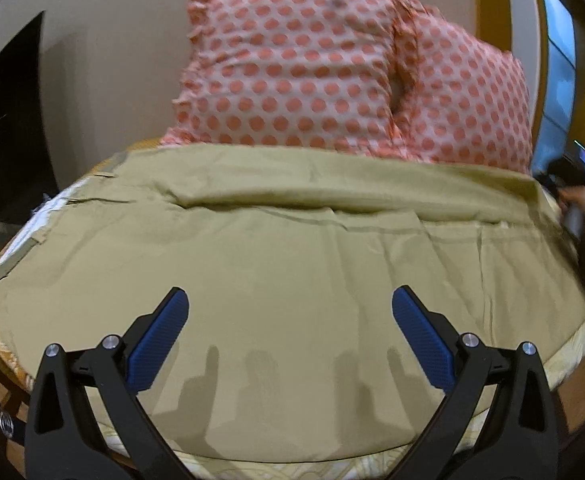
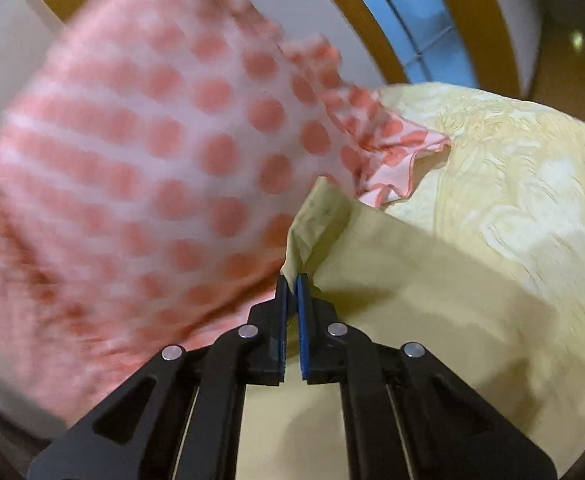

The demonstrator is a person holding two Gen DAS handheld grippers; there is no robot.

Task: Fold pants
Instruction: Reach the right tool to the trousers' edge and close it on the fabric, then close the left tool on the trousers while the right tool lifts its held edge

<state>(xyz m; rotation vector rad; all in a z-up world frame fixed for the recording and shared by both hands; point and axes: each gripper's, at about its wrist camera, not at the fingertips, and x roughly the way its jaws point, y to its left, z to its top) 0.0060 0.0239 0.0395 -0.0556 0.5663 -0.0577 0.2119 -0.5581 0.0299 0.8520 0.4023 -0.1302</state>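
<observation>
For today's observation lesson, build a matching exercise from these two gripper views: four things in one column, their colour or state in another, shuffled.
Column 1:
1. pants
2. pillows
3. left gripper
4. right gripper

Column 2:
A. open, holding nothing
B. white with orange dots
C. khaki, spread on the bed
D. shut on a cloth corner

Pairs: 1-C, 2-B, 3-A, 4-D

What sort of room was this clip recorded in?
Most likely a bedroom: khaki pants lie spread on a bed with a pale patterned bedsheet, two polka-dot pillows propped against the wall behind.
</observation>
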